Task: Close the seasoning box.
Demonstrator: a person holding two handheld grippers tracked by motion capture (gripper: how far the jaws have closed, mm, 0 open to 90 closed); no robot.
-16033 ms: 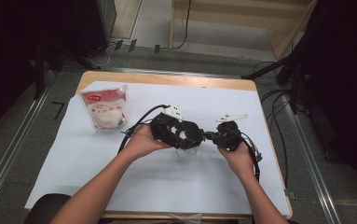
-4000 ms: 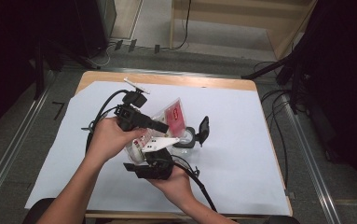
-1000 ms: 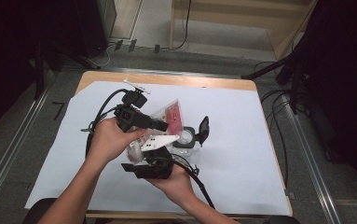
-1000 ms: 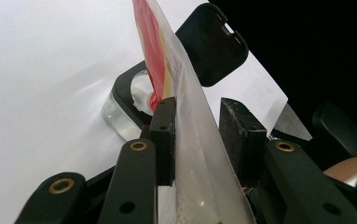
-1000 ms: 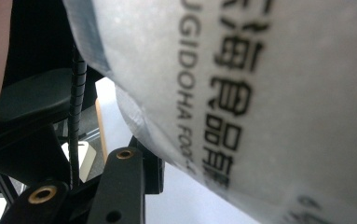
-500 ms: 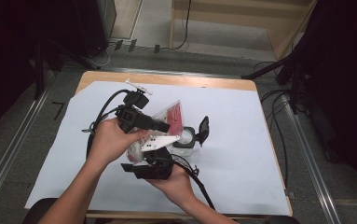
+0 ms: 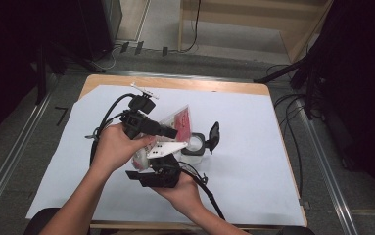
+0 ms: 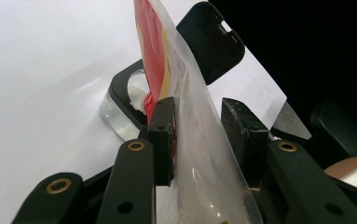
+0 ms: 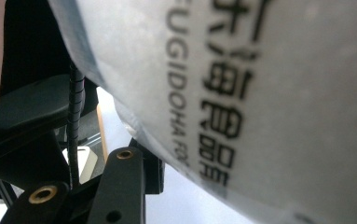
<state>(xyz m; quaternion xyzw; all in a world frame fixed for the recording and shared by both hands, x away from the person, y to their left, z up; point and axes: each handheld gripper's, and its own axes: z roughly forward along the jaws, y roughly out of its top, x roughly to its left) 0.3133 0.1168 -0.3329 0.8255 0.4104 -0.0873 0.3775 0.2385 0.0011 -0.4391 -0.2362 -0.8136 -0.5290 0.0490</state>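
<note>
Since sixteen seconds ago the bag [image 7: 175, 122] has left the far left of the bench [image 7: 253, 147] and now hangs tilted over the open container [image 7: 193, 145] near the middle; in the last second almost nothing moved, only a small shift of the left gripper [image 7: 168, 132]. I judge the pouring is in hand, with the red top edge of the bag pointing down to the container's mouth. In the left gripper view its fingers [image 8: 163, 135] pinch the bag near the red seal. The right gripper [image 7: 158, 169] sits under the bag's lower end, but whether its fingers press the film I cannot tell. The black flip lid [image 7: 213, 137] stands open beside the container.
</note>
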